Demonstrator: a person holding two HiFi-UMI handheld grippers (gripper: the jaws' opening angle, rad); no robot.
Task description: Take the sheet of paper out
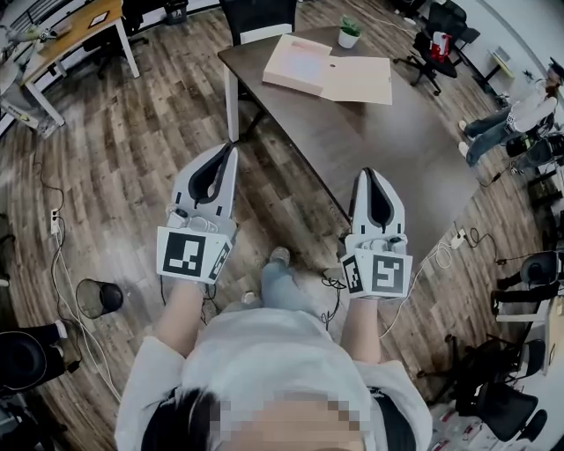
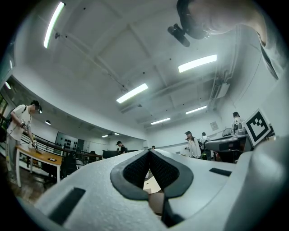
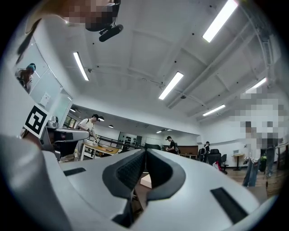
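Observation:
A pale pink folder [image 1: 300, 63] lies open at the far end of the dark table [image 1: 397, 141], its beige flap [image 1: 357, 79] spread to the right. I cannot make out a separate sheet of paper in it. My left gripper [image 1: 231, 145] is shut and empty, held in the air over the floor, short of the table's near left edge. My right gripper [image 1: 368, 172] is shut and empty too, over the table's near corner. In the left gripper view the jaws [image 2: 149, 151] meet tip to tip, with a strip of the folder [image 2: 151, 184] below. The right gripper view shows its jaws [image 3: 145, 150] pressed together the same way.
A small potted plant [image 1: 350, 33] stands behind the folder, and a chair [image 1: 256, 18] at the table's far end. A wooden desk [image 1: 79, 31] is at the upper left. A waste bin [image 1: 97, 298] and cables lie on the floor at left. A person [image 1: 520, 114] sits at right.

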